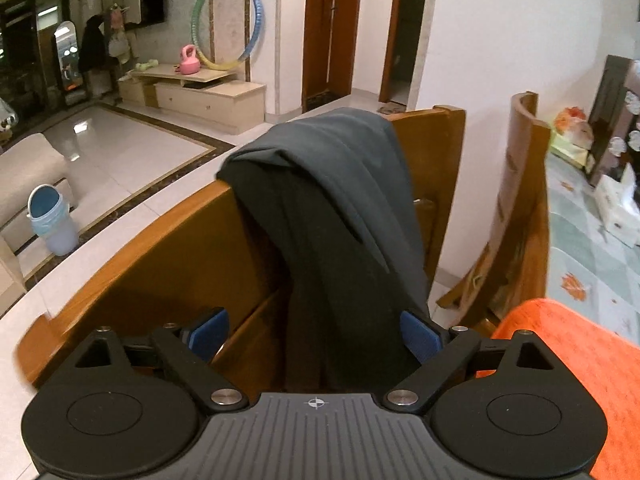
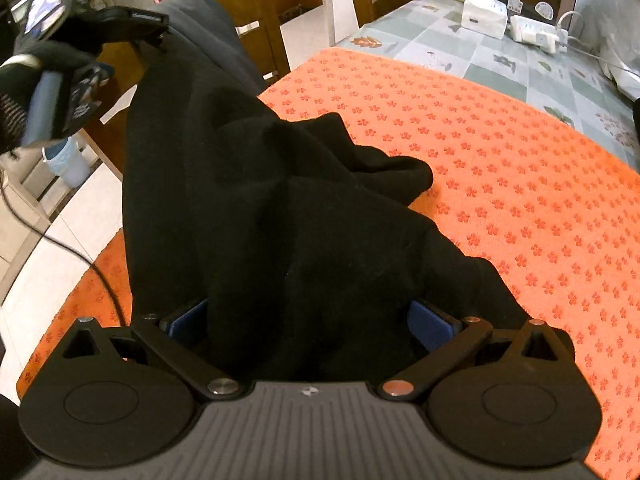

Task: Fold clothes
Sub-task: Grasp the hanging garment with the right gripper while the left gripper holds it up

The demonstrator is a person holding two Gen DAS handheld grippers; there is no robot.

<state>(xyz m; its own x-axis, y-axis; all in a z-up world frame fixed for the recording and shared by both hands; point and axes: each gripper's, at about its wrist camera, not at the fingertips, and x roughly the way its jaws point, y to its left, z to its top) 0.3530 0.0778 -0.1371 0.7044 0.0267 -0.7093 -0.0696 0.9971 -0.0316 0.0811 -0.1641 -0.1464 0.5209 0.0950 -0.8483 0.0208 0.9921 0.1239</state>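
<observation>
1. Two grippers are on one dark garment [image 2: 272,208], and you look to be at the opening step: getting it off the chair [image 1: 132,264] and onto the orange mat [image 2: 500,168] before any fold is made
2. Part of the garment is draped over the chair's top rail; the rest trails down onto the near left part of the mat in a bunched heap
3. Your left gripper [image 1: 316,334] has its blue pads [image 1: 418,334] well apart with cloth hanging between them; I cannot tell whether the pads grip it or it merely hangs there
4. Your right gripper [image 2: 310,320] is low over the mat, pads spread about as wide, a thick wad of cloth filling the gap; whether it is truly clamped I cannot tell either
5. In the right view your gloved hand [image 2: 44,92] holds the left tool high beside the chair, angled down toward the rail
6. Next, as I judge it, you need a firm hold on both sides, then lift the cloth clear of the rail and spread it flat on the mat
7. Watch for the cloth catching on the chair as you pull
</observation>
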